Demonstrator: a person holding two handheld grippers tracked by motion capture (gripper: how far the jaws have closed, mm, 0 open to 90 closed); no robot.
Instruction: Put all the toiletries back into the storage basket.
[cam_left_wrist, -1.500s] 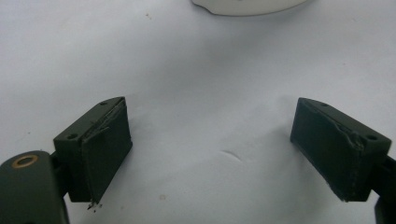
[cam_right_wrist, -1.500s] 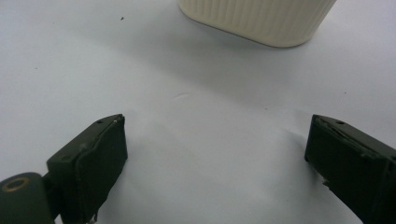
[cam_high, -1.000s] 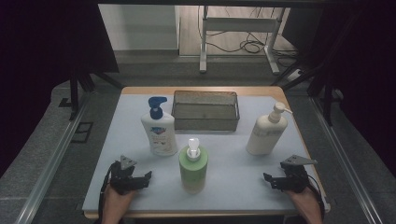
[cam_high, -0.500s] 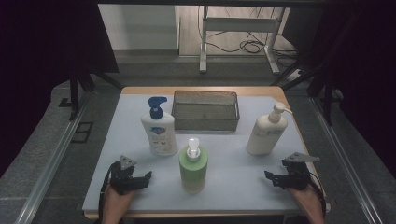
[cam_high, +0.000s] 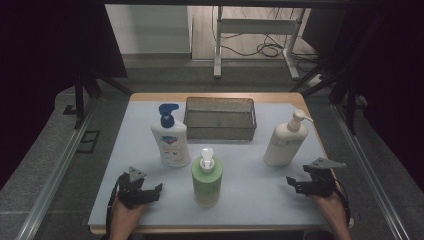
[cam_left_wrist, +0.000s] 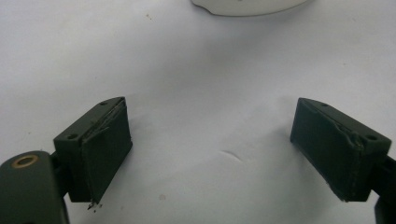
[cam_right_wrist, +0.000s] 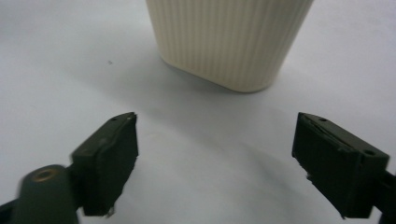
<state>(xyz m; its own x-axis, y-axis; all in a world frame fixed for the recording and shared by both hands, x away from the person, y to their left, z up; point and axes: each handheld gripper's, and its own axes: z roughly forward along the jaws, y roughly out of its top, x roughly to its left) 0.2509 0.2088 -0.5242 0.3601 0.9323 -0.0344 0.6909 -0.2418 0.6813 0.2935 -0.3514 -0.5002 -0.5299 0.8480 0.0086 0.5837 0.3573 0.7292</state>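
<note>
Three pump bottles (cam_high: 170, 140), one wire basket (cam_high: 220, 119), two claws (cam_high: 147, 192)

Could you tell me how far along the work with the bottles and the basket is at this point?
Nothing looks done: the wire basket is empty, and the blue-pump bottle, green bottle and cream bottle all stand on the table. In hand: the right gripper, its jaws just closing slightly with nothing between them, faces the cream bottle; the left gripper rests open. Every bottle is untouched.

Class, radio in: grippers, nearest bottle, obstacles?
Left gripper open. Right gripper open, jaws just narrowing, nothing between. Cream pump bottle upright ahead, untouched. Path clear.
</note>
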